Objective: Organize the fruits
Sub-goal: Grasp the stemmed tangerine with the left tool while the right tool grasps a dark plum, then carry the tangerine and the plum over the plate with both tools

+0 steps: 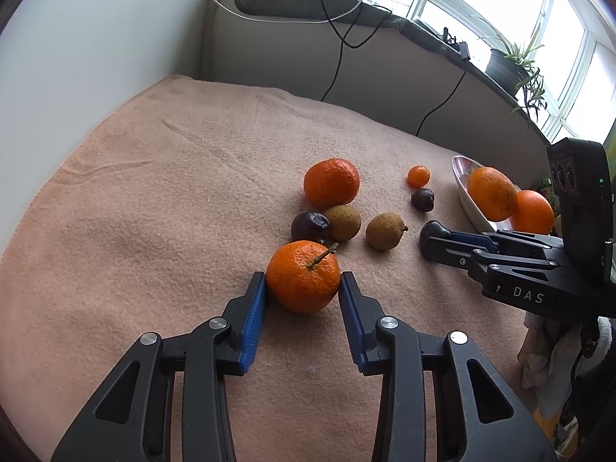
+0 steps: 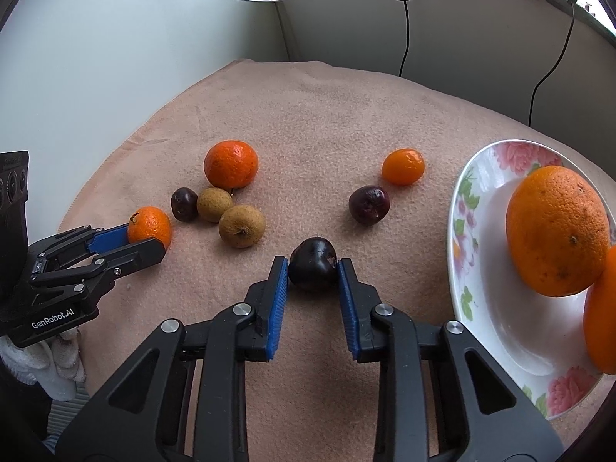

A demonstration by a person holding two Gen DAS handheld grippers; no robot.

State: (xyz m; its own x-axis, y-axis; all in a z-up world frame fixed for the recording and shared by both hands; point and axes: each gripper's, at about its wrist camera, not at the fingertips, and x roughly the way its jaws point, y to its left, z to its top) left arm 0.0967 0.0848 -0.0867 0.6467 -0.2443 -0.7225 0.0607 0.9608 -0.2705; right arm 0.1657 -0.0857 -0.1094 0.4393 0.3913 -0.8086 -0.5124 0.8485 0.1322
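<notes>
My left gripper (image 1: 303, 283) is closed around a stemmed mandarin (image 1: 303, 276) that rests on the pink cloth; its blue pads (image 1: 256, 308) touch both sides. It also shows in the right wrist view (image 2: 149, 226). My right gripper (image 2: 312, 267) is shut on a dark purple fruit (image 2: 312, 263) on the cloth. Loose fruits lie beyond: a second mandarin (image 2: 231, 163), two brown fruits (image 2: 241, 226), two dark purple fruits (image 2: 369, 205), a small orange kumquat (image 2: 403, 166). A floral plate (image 2: 485, 300) at the right holds two big oranges (image 2: 558, 229).
The pink cloth (image 1: 154, 211) covers the table up to a white wall at the left and a grey panel behind. Black and white cables (image 1: 338, 57) hang down the panel. A potted plant (image 1: 516, 61) stands on the window sill.
</notes>
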